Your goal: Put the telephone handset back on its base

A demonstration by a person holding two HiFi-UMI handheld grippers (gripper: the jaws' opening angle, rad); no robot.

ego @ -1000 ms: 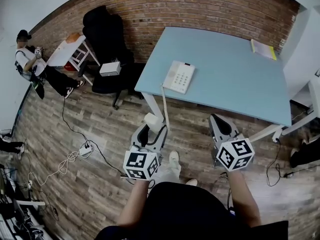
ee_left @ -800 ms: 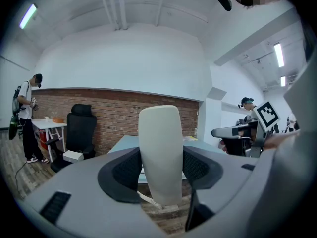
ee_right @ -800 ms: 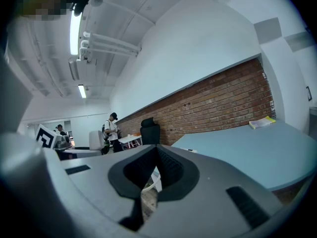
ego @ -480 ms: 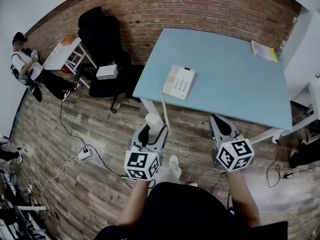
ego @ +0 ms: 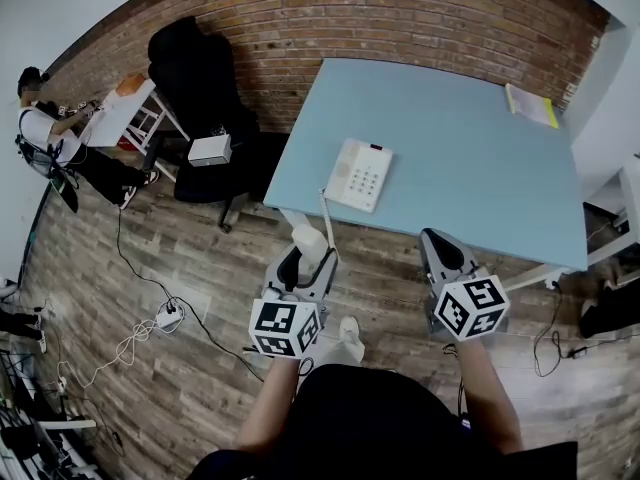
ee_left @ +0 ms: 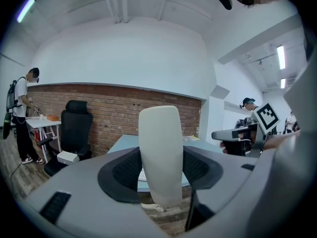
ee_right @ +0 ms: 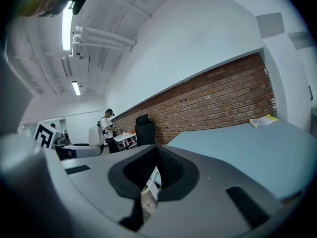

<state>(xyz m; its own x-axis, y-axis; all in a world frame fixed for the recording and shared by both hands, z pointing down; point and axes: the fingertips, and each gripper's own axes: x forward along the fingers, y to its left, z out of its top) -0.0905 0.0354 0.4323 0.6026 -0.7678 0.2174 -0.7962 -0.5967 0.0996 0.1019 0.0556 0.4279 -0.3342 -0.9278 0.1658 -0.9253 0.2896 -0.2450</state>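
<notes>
Handset of the telephone is off its base and held in the left gripper, out over the wooden floor just past the table's near-left corner. In the left gripper view the cream-white handset stands on end, and the dark fingers are clamped on it, one pad against each side. A white coiled cord runs from the base over the near edge of the table and down to the handset.

The base is a cream-white unit with a keypad. It lies flat on the light blue table close to the near-left corner, a little in from both edges and turned at a slight angle to them. Its cradle side is bare.

The right gripper is level with the left one, just off the table's near edge and well apart from the base. Its fingers are drawn almost together, with only a narrow slit between them, and they hold nothing.

A yellow booklet lies near the table's far-right corner. Beyond the left edge a black office chair stands against the brick wall, with a white box on its seat. Farther left another person stands by a small white side table. A power strip and loose cables lie on the floor.
</notes>
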